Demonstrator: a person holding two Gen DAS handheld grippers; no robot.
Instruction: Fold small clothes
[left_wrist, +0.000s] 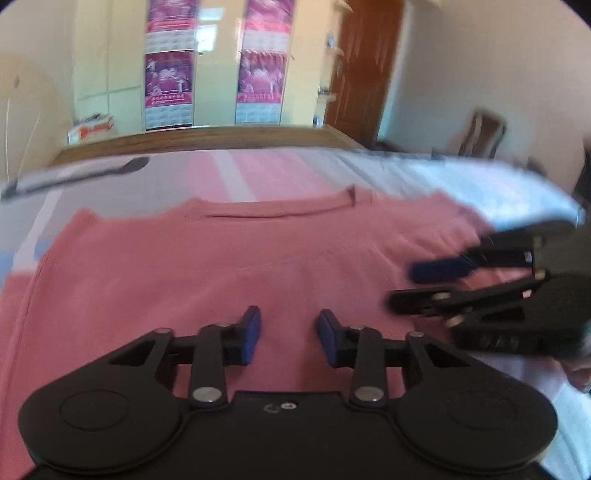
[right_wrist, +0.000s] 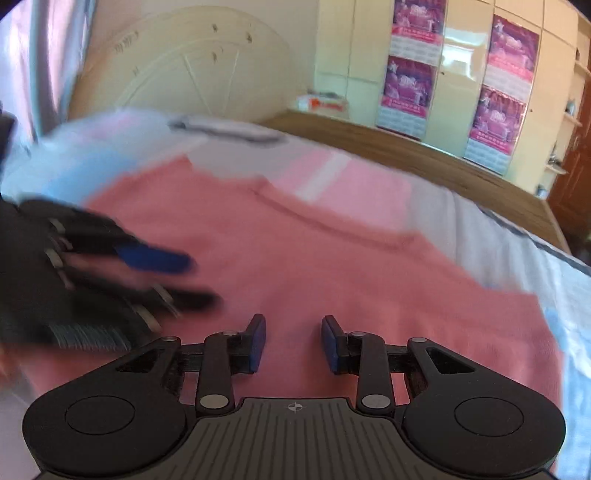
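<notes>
The pink shirt (left_wrist: 229, 258) lies flat on the bed (left_wrist: 424, 173). Both the left gripper (left_wrist: 288, 332) and the right gripper (right_wrist: 293, 341) hover released, grasping nothing. Soft, light knit; pinch its hem corners.

pale cupboards (left_wrist: 110, 55) with pink posters (right_wrist: 408, 70), brown door (left_wrist: 364, 66), wooden bed frame (right_wrist: 424, 155).
</notes>
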